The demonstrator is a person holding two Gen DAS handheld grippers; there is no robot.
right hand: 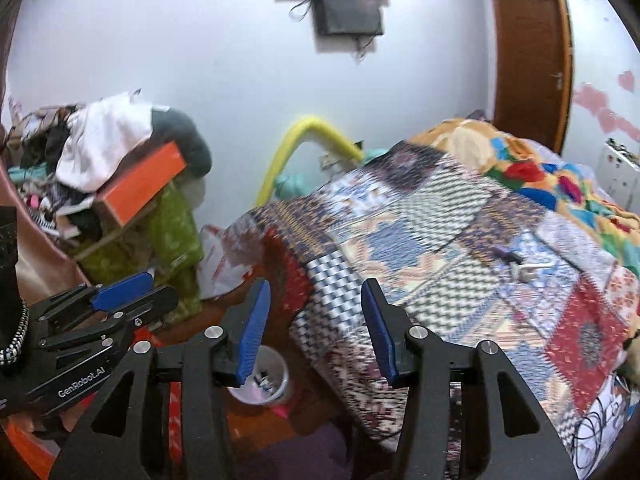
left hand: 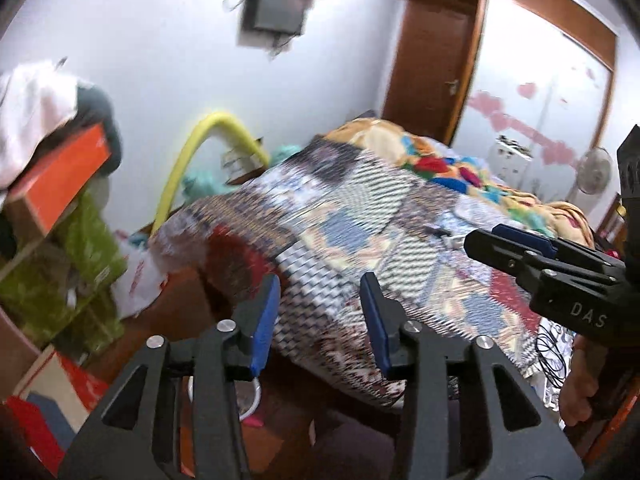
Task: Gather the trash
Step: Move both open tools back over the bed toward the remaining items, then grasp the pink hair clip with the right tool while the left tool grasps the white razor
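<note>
Bedroom clutter surrounds a quilted bed (left hand: 360, 220). Left wrist view: left gripper (left hand: 322, 296) tilts down over the bed corner, jaws apart, empty; right gripper (left hand: 480, 240) juts in from the right. Right wrist view: right gripper (right hand: 316, 308) likewise angled down, open, empty, above a white bin (right hand: 266, 380) of scraps on the floor

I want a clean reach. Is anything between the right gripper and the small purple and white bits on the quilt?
Nothing visible. Only bare quilt lies between the open, empty right gripper and the small bits, farther up the bed to its right.
</note>
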